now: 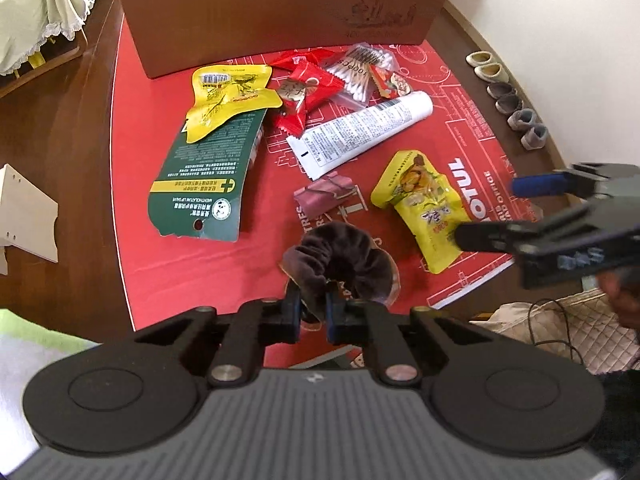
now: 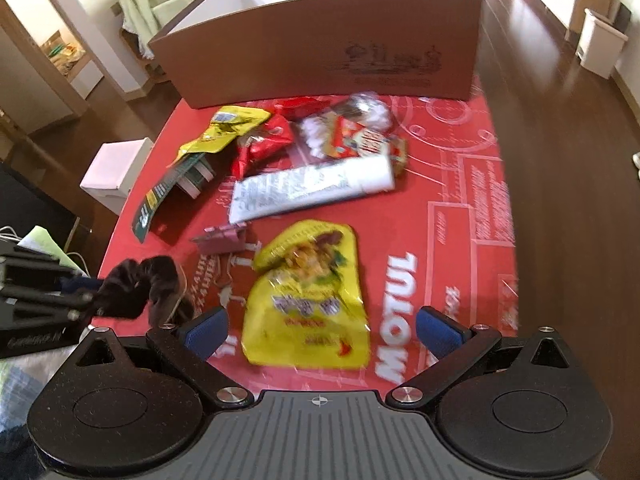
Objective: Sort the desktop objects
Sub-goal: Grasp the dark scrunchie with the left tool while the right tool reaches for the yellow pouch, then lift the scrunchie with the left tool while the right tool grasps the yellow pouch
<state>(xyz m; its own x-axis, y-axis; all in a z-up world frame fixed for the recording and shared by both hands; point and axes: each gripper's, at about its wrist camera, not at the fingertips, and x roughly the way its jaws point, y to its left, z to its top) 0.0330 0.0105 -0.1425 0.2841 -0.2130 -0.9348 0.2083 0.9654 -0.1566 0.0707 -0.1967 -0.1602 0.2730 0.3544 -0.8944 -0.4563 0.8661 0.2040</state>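
1. Two grippers on hand. Left gripper: clenched on a dark velvet scrunchie, held at the near edge of the red mat.
2. Right gripper: released, jaws spread wide, blue pads either side of the near end of a yellow snack pouch. Nothing grasped.
3. Yellow snack pouch: flat on the red mat, directly ahead of the right gripper, long axis running away from it toward the cardboard box. Well to the right of the left gripper; right gripper judged the nearer, and its open jaws already straddle the short axis.
4. Pink binder clip: on the mat, between the scrunchie and the white tube.
5. White tube: lying slantwise mid-mat, barcode and fine print visible, not legible.
6. Green card pack: left part of the mat, "MENTHOLATUM" just readable, upside down.
7. Second yellow pouch, red wrappers, cotton-swab bag marked "100pcs": clustered just before the box.
8. Cardboard box: far edge of the mat, printed emblem on its face, lettering unreadable.
9. Mat lettering: "MOTUL", inverted.
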